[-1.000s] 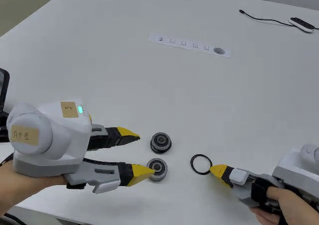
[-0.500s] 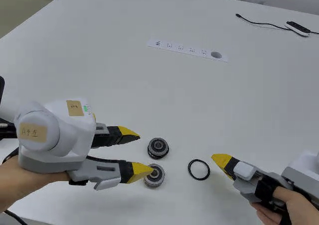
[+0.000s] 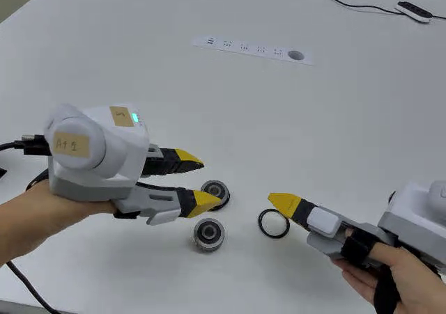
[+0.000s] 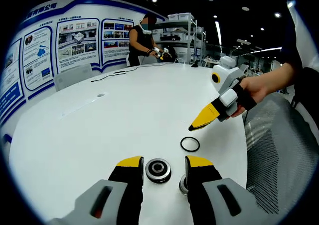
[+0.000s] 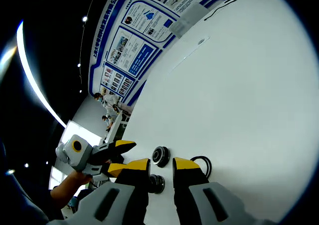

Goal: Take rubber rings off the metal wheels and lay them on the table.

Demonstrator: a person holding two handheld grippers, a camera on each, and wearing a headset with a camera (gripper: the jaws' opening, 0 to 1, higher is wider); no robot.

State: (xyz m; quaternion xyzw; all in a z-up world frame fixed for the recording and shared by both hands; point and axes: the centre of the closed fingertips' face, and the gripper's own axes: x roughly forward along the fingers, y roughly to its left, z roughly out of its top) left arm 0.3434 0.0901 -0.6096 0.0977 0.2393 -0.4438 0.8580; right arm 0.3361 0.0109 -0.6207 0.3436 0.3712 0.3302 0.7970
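White desk point(image 3: 313, 119), seen from above. A person's left hand comes in from the lower left and holds the left gripper point(image 3: 196, 182) level, pointing right. Its yellow-tipped jaws are spread apart and hold nothing. One metal wheel point(image 3: 217, 188) sits on the desk between the jaw tips. The lower tip covers part of it, and I cannot tell whether either tip touches it. A second wheel point(image 3: 208, 234) lies just below that jaw, clear of it.

The right hand enters at the lower right corner, partly cut off by the frame edge, and aims the right gripper point(image 3: 286, 204) up and to the left. The right gripper view shows its jaws a narrow gap apart and empty. A black rubber ring point(image 3: 260, 225) lies flat and loose on the desk just under that tip. Both wheels have dark outer rims; whether those are rubber rings is hard to make out. A power strip point(image 3: 252, 50) lies farther back.
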